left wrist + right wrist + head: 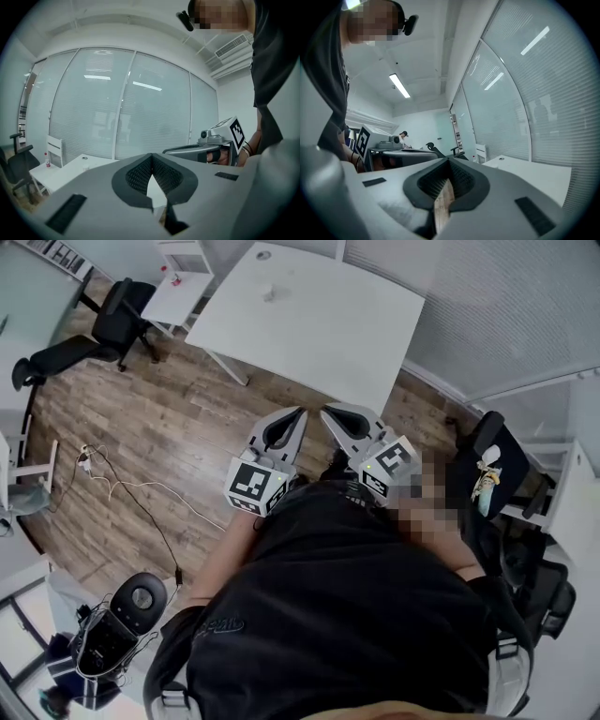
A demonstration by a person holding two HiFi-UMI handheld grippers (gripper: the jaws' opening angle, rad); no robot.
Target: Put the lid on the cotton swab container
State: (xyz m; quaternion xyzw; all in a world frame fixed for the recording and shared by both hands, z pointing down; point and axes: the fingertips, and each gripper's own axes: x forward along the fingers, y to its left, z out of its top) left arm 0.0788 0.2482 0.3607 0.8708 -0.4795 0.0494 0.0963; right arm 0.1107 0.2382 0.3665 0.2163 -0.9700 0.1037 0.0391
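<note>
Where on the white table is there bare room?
Nearly all of the white table is bare: its near half and right edge. Two small objects sit toward its far end, too small to identify. The floor to its left carries a cable and office chair.

Ahead of you a white table (319, 334) stands on the wood floor (159, 437). Two things sit on its top, well apart from each other: a small upright thing (269, 293) towards the far end, and a round flat thing (263, 255) by the far edge. Both are too small to make out further. On the floor to your left a pale cable (141, 488) trails towards a black device (117, 624). A black chair (89, 338) stands beyond the table's left side.
</note>
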